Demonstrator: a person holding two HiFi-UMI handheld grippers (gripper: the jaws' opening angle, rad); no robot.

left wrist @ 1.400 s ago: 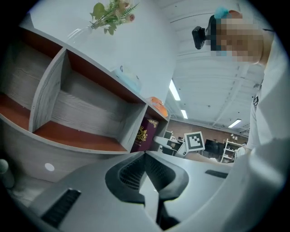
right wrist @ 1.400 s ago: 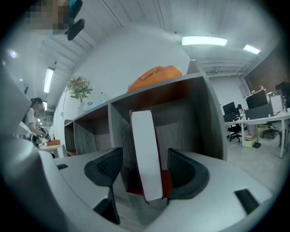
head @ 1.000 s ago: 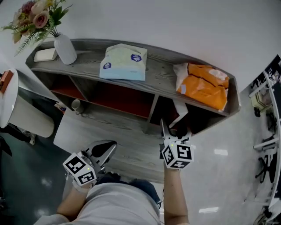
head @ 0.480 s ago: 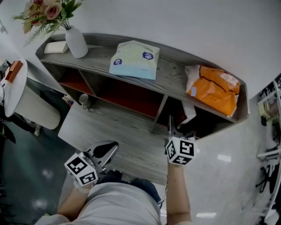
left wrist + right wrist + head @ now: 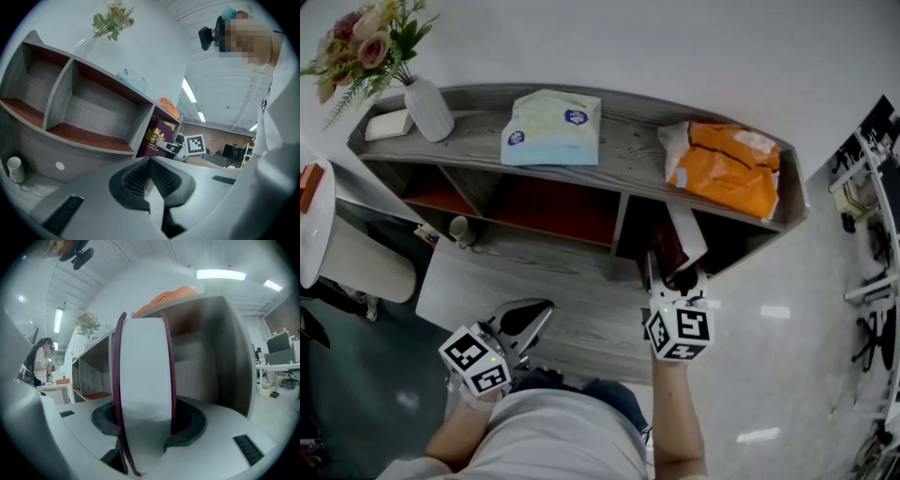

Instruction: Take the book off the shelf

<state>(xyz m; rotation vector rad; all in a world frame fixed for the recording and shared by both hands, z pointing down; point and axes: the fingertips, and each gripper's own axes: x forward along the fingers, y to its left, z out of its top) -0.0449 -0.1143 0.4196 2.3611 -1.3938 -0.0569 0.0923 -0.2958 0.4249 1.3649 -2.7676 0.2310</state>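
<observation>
No wording could be read. Gold lettering under a gold crest was seen on the maroon cover of the book (image 5: 157, 137), too small to be made out. Black-and-white square markers were carried on the left gripper (image 5: 540, 313) and right gripper (image 5: 671, 276).

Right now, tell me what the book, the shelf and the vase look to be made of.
The book: a matte white paper page block between thin maroon covers, probably card or cloth, with a gold crest on the front.
The shelf: matte grey boards with printed-looking wood grain, likely laminate rather than solid wood; reddish-brown compartment floors.
The vase: smooth plain white, probably ceramic, though plastic is possible.
</observation>
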